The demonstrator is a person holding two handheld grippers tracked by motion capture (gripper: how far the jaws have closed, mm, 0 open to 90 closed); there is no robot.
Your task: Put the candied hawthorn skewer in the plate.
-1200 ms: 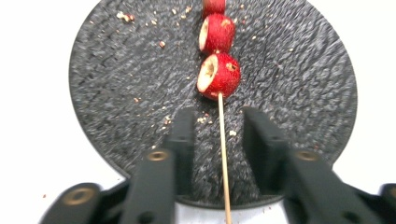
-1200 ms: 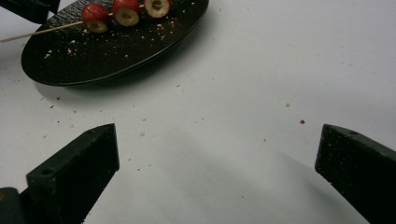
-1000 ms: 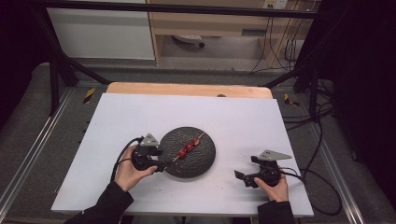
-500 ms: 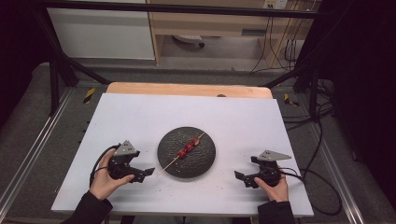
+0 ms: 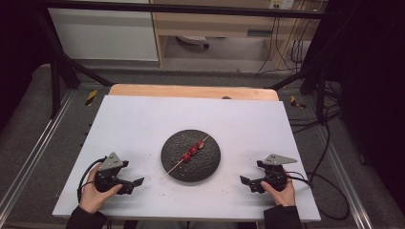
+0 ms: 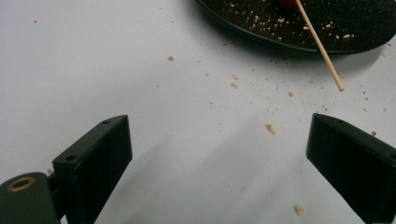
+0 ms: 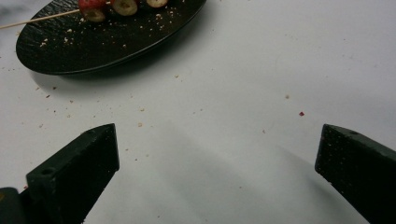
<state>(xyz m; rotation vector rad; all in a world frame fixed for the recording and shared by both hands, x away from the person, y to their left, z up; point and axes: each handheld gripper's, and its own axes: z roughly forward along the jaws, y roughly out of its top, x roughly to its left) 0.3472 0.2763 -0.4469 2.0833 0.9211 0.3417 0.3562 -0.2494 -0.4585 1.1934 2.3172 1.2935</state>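
A black plate (image 5: 210,164) sits mid-table with a wooden skewer (image 5: 192,149) of red fruit pieces lying across it. My left gripper (image 5: 135,185) rests on the white table left of the plate, near the front edge. Its jaws have just been opening and hold nothing. In the left gripper view the left gripper (image 6: 219,123) stands wide over bare table. The skewer's stick end (image 6: 322,46) juts past the plate (image 6: 280,32) ahead of it. My right gripper (image 5: 247,184) lies right of the plate. In its own view the right gripper (image 7: 219,130) is open and empty, facing the plate (image 7: 93,46) and skewer (image 7: 123,7).
Crumbs (image 6: 269,127) are scattered on the white tabletop (image 5: 143,129) around the plate. A wooden strip (image 5: 191,90) borders the far edge. Cables (image 5: 329,143) hang off the right side, and metal rails run along both sides.
My left gripper has drawn back from the plate's left rim, leftward and toward the front edge, with its jaws wider. The skewer stays on the plate. The right gripper has not moved.
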